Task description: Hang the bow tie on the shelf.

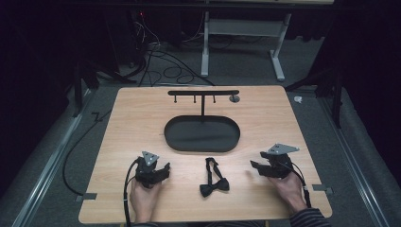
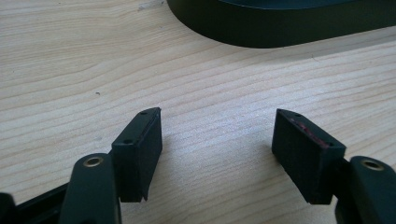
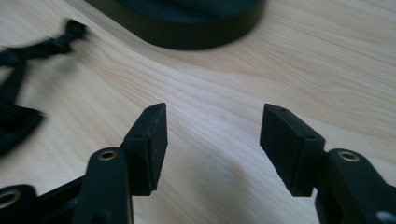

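Bow tie [image 1: 213,178], black with its strap trailing toward 12 o'clock, lies flat on the wooden bench [image 1: 137,118] at the near-centre, between the two claws and touching neither. Left claw [image 1: 163,171] sits at about 9 o'clock from the bow tie, held in the person's left hand [image 1: 143,198], jaws spread with bare wood between them in the left gripper view [image 2: 217,140]. Right claw [image 1: 255,165] is at about 3 o'clock from the bow tie, held in the right hand [image 1: 291,191], jaws also spread and gripping nothing [image 3: 212,135]; the right gripper view has the bow tie [image 3: 18,112] blurred at 9 o'clock. Black oval tray [image 1: 202,135] is at 12 o'clock from the bow tie, mid-bench, its rim showing at the top of both gripper views [image 2: 280,28] [image 3: 187,32]. T-shaped hanger stand [image 1: 203,93] with small hooks rises from the tray's far edge. Cables [image 1: 165,71] lie on the floor beyond the bench at 12 o'clock.
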